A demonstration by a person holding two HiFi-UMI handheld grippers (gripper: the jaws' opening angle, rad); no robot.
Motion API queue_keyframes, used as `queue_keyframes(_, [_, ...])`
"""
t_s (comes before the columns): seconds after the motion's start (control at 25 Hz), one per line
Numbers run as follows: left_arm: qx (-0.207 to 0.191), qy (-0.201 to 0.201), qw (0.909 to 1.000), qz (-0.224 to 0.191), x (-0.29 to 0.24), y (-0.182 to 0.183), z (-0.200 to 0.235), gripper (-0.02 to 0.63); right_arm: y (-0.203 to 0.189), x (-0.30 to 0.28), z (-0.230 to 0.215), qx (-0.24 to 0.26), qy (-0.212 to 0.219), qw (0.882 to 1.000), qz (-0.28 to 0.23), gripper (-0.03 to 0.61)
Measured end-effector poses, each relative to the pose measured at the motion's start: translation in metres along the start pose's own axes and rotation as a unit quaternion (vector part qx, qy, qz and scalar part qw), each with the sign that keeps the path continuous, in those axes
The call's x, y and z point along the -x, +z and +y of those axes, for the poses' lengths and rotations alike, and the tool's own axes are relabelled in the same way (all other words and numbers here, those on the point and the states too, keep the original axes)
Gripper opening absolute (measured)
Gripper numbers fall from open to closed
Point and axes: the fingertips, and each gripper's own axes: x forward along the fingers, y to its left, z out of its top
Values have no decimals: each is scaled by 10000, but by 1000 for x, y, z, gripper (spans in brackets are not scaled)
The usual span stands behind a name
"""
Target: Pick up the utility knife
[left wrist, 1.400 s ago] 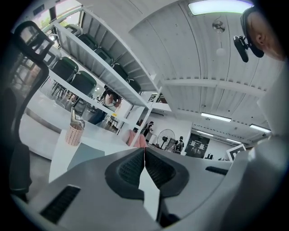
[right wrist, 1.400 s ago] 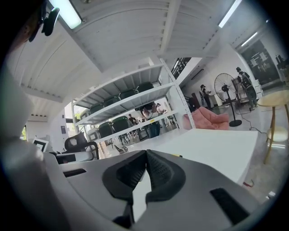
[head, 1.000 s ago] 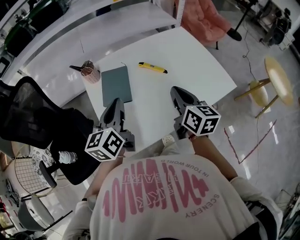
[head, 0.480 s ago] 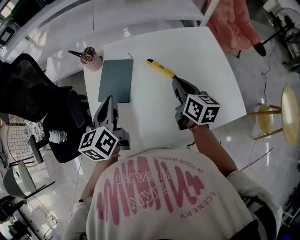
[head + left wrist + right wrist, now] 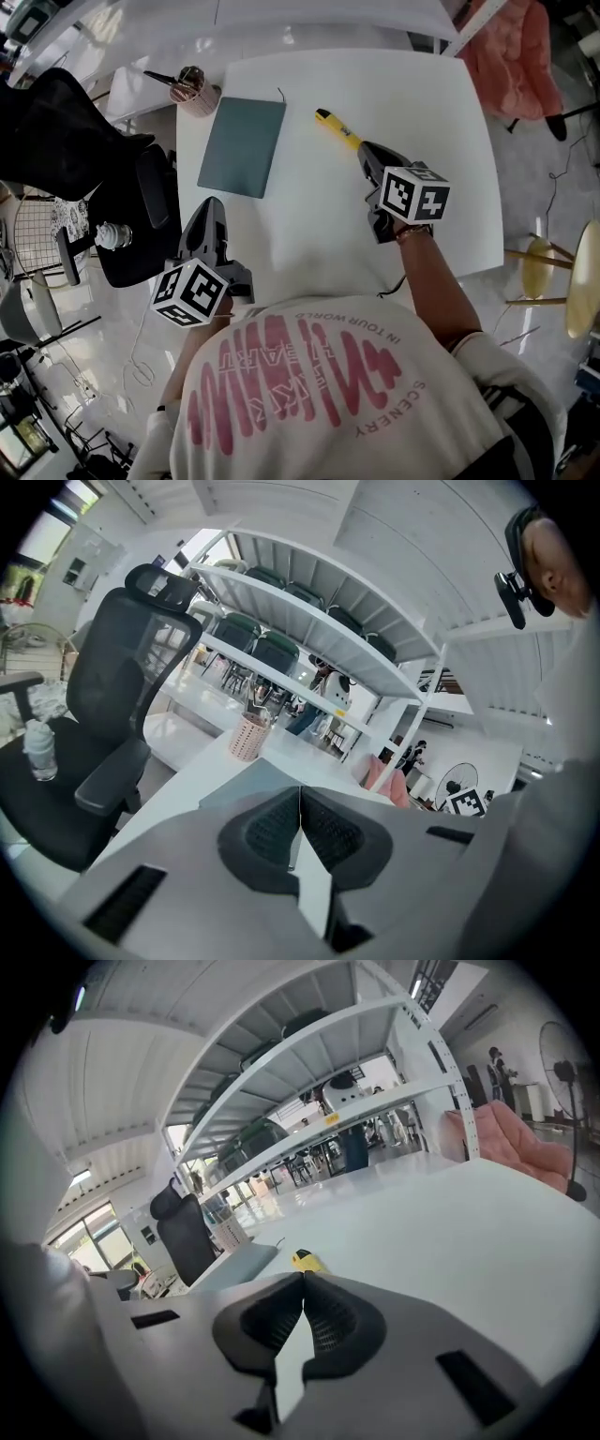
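Observation:
The yellow utility knife (image 5: 335, 128) lies slantwise on the white table (image 5: 431, 103), right of a grey-green notebook (image 5: 242, 146). My right gripper (image 5: 364, 148) is shut and empty, and its tips sit just short of the knife's near end. In the right gripper view the knife (image 5: 305, 1260) peeks out just beyond the closed right gripper (image 5: 303, 1281). My left gripper (image 5: 214, 202) hangs over the table's near left part, below the notebook. In the left gripper view, the left gripper (image 5: 300, 797) has its pads together with nothing between them.
A pink pen holder (image 5: 197, 91) stands at the table's far left corner. A black office chair (image 5: 84, 141) with a water bottle (image 5: 108, 234) on its seat is close on the left. A pink chair (image 5: 516, 52) is beyond the table's right side.
My right gripper has moved forward across the table until its tips reach the knife's near end. The left gripper has shifted a little and dropped lower. Both stay shut.

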Motion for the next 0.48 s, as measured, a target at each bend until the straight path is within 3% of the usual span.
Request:
queue_keyframes(0.08, [-9, 138, 9999, -24, 2, 0, 4, 25, 3, -7, -6, 141, 112, 9997, 156, 17])
queue_keyframes(0.16, [11, 285, 9996, -60, 3, 1, 9, 25, 11, -16, -10, 313, 271, 9989, 232, 96])
queue_keyframes(0.28, [132, 482, 9987, -94, 3, -2, 17, 25, 22, -31, -12, 636, 468, 9962, 355, 132])
queue_keyframes(0.4, [168, 583, 9981, -100, 5, -6, 18, 25, 25, -49, -12, 1002, 589, 9913, 617, 255])
queue_keyframes(0.48, [175, 632, 9978, -109, 6, -7, 20, 25, 23, -59, -11, 1321, 593, 9863, 794, 271])
